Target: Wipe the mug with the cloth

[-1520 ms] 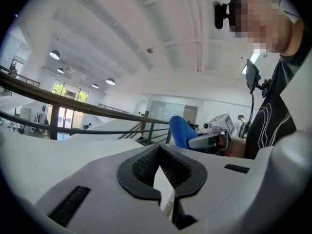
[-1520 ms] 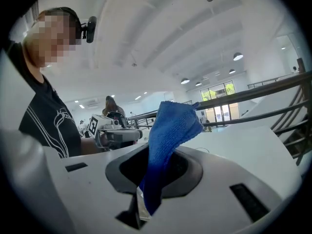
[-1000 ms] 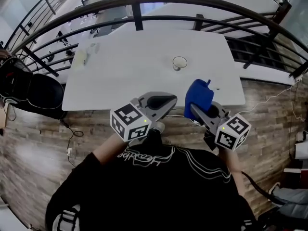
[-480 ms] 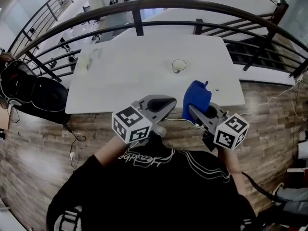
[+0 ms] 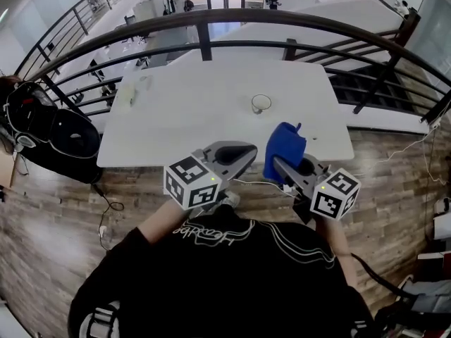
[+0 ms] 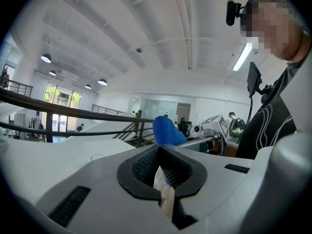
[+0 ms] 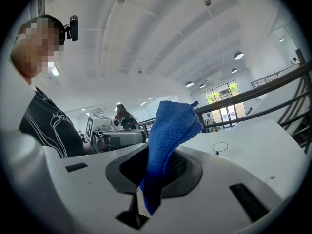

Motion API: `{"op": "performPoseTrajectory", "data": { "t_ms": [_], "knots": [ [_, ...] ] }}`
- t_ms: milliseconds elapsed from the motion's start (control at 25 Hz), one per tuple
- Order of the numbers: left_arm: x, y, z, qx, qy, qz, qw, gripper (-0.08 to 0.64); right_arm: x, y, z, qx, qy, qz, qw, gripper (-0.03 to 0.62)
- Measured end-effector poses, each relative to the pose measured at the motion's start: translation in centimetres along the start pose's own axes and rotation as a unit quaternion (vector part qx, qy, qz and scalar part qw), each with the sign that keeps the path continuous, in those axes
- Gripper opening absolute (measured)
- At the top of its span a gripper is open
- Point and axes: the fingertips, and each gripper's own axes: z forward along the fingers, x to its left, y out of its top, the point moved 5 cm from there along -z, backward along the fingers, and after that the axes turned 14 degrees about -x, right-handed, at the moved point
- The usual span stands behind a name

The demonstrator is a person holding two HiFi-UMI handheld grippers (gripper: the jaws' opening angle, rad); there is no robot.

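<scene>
A small white mug [image 5: 261, 103] stands toward the far right of the white table [image 5: 183, 118]; in the right gripper view the mug [image 7: 220, 147] is a small ring on the tabletop. My right gripper [image 5: 280, 164] is shut on a blue cloth [image 5: 284, 149], held off the table's near edge. The cloth [image 7: 168, 140] rises out of the closed jaws [image 7: 155, 172]. My left gripper [image 5: 246, 151] hovers beside it, shut with nothing in it [image 6: 160, 152]. The left gripper view shows the cloth [image 6: 167, 130] just beyond its tips. Both grippers are well short of the mug.
A black curved railing [image 5: 211, 16] runs behind the table. A black bag [image 5: 49, 129] sits at the left. Some clear items [image 5: 132, 92] lie at the table's far left corner. Cables [image 5: 106, 199] trail on the wooden floor by the table's near edge.
Both grippers stay in front of the body with the cloth still gripped; the right one has drifted slightly left. The mug has not moved.
</scene>
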Motion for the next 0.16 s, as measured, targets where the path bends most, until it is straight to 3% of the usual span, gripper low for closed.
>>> {"op": "performPoseTrajectory", "data": {
  "t_ms": [160],
  "knots": [
    [0.37, 0.63, -0.14, -0.001, 0.002, -0.004, 1.0000, 0.008, -0.02, 0.78, 0.49, -0.002, -0.002, 0.001, 1.000, 0.051]
  ]
}}
